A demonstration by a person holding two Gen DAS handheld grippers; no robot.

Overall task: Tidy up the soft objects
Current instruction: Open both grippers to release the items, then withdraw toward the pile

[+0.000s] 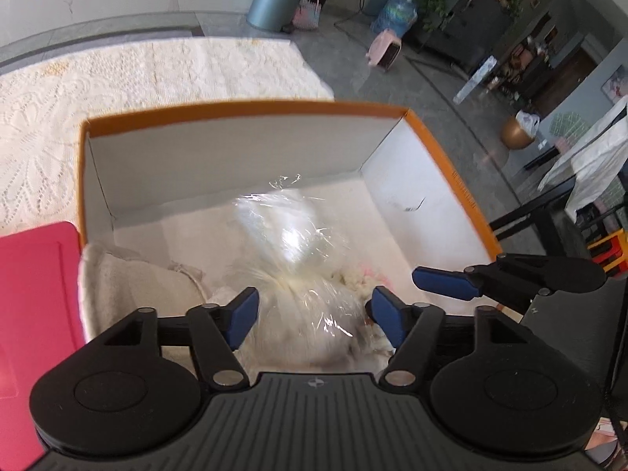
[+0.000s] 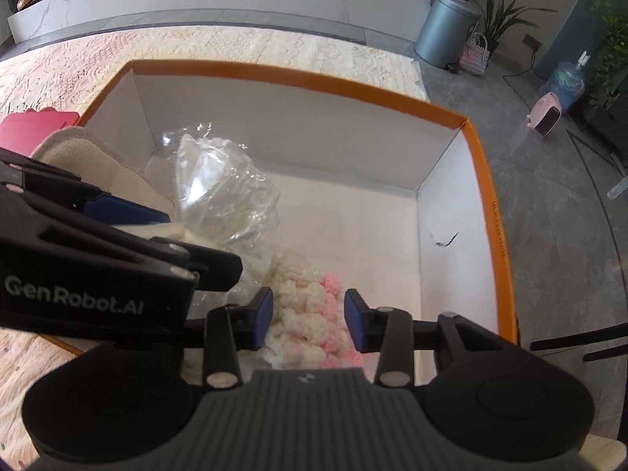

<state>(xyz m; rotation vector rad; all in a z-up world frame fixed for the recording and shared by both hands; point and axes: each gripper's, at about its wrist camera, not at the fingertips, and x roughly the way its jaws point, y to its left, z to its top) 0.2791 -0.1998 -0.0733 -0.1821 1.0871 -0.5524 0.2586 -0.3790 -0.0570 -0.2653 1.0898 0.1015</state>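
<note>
While both tools are held over the box, the left gripper (image 1: 312, 316) is seen with its blue-padded jaws spread wide on either side of a crinkled clear plastic bag (image 1: 298, 259) holding something white; the pads stand clear of the bag and nothing is pinched; the bag lies on the floor of the box, its knotted neck just ahead of the jaws. The right gripper (image 2: 308, 320) is likewise parted, less widely, above a fluffy white-and-pink knitted piece (image 2: 310, 314); whether its pads touch the yarn cannot be told, though a gap is visible on each side; that knitted piece rests near the front of the box, just beside the bag. A cream fleece cloth (image 1: 133, 294) is draped over the box's left wall, beside the bag. All of these are contained in a large shallow cardboard box with orange outside and white inside (image 2: 298, 78); a flat pink-red lid-like panel (image 1: 35, 306) lies against its left side; the box is set on a cream lace-patterned cloth (image 1: 117, 78); beyond it, on the grey floor, a blue-grey pedal bin (image 2: 443, 31) is seen.
</note>
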